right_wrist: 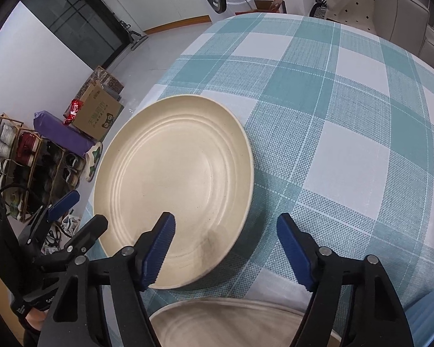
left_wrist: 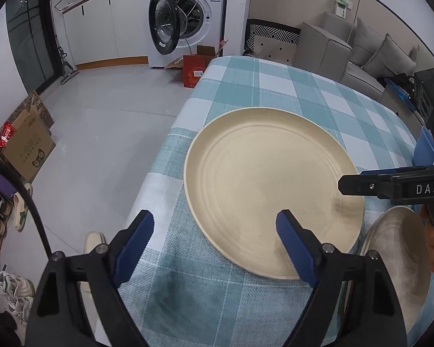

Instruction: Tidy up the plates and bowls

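Pale glossy tile floor [left_wrist: 107, 121]. White washing machine [left_wrist: 185, 14] with door open, beside white cabinets [left_wrist: 92, 26]. Dark glass door [left_wrist: 29, 37] at left. Grey sofa [left_wrist: 347, 49] with cushions at right. Cardboard boxes [left_wrist: 29, 144] and shoe rack [right_wrist: 17, 159] along the wall. Checked teal-white cloth covers the counter [right_wrist: 347, 115].

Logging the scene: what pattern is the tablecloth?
Teal-and-white check tablecloth, shown best in the right wrist view.

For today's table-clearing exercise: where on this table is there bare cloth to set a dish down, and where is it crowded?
Free: the checked cloth beyond and to the right of the big cream plate, toward the sofa. Crowded: the near edge, where the second dish sits close to the plate and both grippers hover.
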A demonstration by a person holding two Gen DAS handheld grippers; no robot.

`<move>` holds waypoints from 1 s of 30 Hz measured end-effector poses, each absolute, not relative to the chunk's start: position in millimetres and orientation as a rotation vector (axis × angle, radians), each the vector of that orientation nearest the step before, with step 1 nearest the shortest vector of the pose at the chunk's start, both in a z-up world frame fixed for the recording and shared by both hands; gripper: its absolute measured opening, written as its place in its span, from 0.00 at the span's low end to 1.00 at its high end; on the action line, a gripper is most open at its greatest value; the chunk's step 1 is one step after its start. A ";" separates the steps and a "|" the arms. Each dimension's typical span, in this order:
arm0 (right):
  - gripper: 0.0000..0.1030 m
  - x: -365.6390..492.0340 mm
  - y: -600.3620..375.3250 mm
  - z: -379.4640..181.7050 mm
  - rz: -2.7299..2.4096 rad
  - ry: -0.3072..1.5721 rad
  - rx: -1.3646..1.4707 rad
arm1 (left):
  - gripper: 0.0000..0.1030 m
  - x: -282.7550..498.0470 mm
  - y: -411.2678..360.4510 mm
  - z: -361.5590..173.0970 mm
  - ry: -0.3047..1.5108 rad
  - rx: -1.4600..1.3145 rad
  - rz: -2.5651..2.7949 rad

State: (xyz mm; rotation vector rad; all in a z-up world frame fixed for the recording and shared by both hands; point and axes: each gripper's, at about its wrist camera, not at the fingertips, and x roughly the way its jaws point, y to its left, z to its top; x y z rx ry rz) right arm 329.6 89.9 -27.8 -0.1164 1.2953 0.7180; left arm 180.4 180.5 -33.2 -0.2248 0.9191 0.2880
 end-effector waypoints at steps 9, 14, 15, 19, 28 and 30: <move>0.64 331.4 93.8 -30.2 0.720 1.287 -0.113 | 0.62 181.7 189.0 -42.8 0.945 -0.266 0.278; 0.63 338.0 98.6 -32.6 0.706 1.278 -0.093 | 0.58 182.4 195.5 -45.5 0.947 -0.283 0.290; 0.62 339.3 99.3 -32.7 0.703 1.274 -0.090 | 0.58 182.5 196.5 -45.9 0.948 -0.286 0.291; 0.60 343.8 101.5 -33.7 0.693 1.268 -0.086 | 0.56 182.1 199.8 -47.6 0.945 -0.294 0.297; 0.43 344.7 101.9 -37.3 0.706 1.281 -0.059 | 0.42 183.8 200.7 -50.4 0.958 -0.321 0.270; 0.37 343.0 102.2 -38.4 0.717 1.292 -0.055 | 0.38 184.3 199.3 -50.0 0.960 -0.321 0.257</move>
